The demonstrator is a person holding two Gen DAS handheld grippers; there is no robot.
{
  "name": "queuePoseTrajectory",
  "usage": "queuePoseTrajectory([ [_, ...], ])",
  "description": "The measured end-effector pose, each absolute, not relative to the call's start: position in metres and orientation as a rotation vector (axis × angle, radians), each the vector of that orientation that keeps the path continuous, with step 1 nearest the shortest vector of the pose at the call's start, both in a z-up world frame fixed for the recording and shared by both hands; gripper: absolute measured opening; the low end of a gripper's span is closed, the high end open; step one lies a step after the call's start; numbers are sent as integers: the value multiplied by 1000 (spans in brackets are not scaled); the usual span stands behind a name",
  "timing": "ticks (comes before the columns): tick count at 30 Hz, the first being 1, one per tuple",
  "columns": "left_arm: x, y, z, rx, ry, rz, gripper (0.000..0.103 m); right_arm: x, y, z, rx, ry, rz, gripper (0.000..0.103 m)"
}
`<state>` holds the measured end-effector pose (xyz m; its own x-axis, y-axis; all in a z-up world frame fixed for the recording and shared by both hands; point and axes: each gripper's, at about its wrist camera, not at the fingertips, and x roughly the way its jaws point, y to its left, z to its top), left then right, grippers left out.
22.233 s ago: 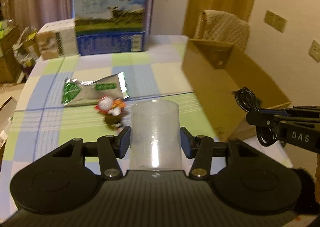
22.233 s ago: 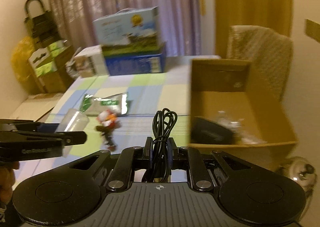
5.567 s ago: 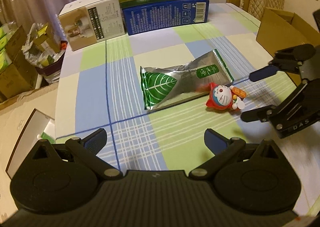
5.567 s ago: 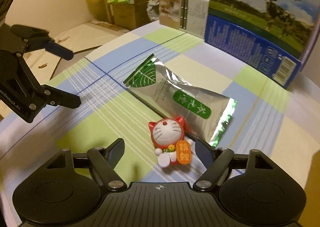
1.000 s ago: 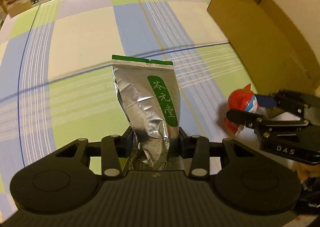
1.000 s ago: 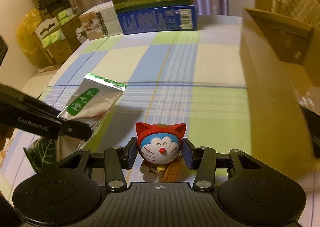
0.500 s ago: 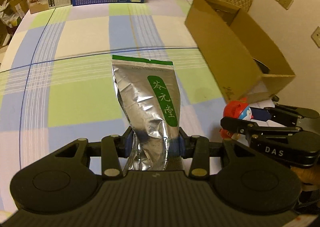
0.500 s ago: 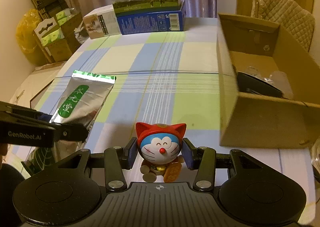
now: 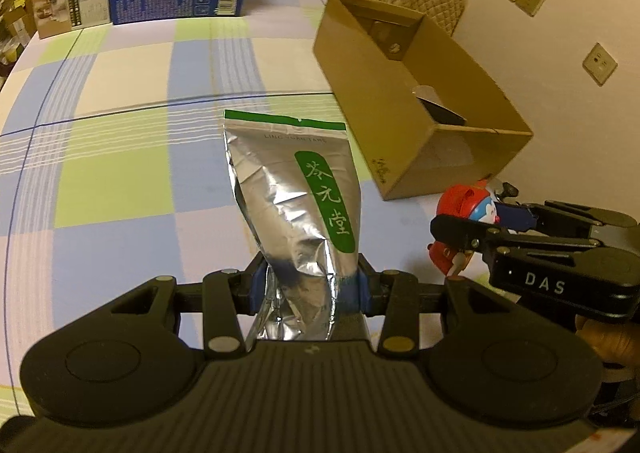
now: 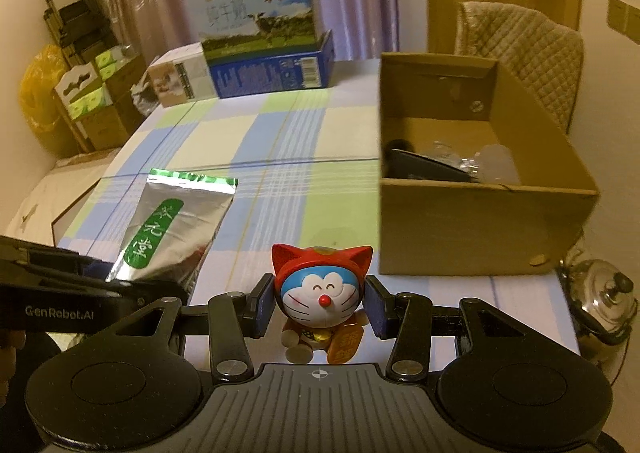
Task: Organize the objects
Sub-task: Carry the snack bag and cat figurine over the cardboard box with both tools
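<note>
Meanwhile, left gripper (image 9: 307,287) clamps tea pouch (image 9: 296,189), right gripper (image 10: 319,305) clamps figurine (image 10: 320,293) — cardboard box (image 10: 480,229) holds clutter.

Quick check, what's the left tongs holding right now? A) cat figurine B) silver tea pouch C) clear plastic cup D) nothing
B: the left tongs are shut on the silver tea pouch, pinched near its lower end; the cat figurine sits in the right tongs.
</note>
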<state>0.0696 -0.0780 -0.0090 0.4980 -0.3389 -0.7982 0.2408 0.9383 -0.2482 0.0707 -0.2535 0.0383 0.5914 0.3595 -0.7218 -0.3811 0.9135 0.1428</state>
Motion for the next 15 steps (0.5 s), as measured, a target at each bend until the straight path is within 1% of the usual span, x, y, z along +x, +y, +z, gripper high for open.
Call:
queuePoseTrajectory([
  [15, 55, -149, 10, -131, 971, -444, 37, 52, -349, 61, 28, 786, 279, 44],
])
